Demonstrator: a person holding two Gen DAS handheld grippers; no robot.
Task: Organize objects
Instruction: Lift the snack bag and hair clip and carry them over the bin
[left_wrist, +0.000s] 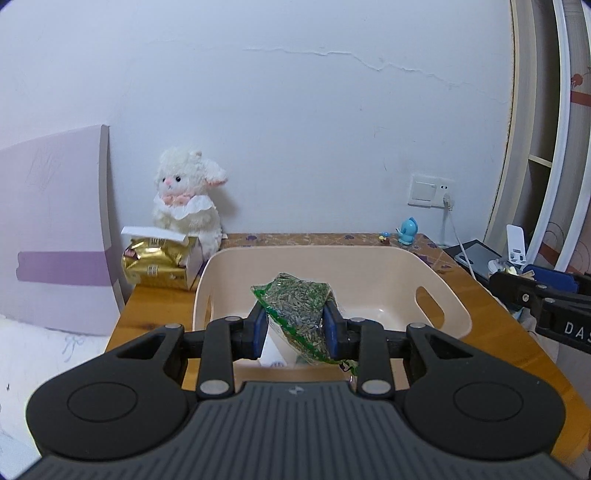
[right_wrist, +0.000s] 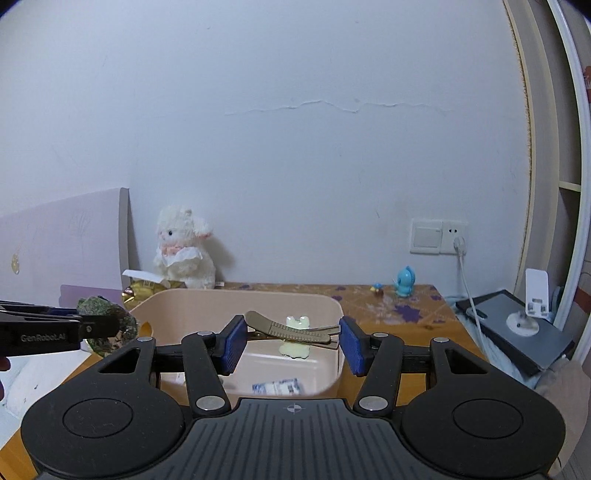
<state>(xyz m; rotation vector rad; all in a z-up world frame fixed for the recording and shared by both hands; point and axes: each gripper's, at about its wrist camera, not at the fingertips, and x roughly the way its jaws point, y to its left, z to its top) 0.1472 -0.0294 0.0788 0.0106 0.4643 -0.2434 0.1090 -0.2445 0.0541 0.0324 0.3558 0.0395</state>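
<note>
Seed bag (left_wrist: 301, 314) between left tongs (left_wrist: 295, 328)

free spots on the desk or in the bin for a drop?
Bin: floor mostly bare; a blue-white packet lies near its front. Desk: bare wood right of the bin; patterned strip behind it bare up to the blue figurine. Crowded: back-left corner, gold bag and plush lamb.

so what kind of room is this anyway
Probably a bedroom at home: a plush lamb sits on a wooden bedside-style table against a white wall, a lilac panel that looks like a headboard stands beside it, and a wall switch and socket are nearby.
</note>
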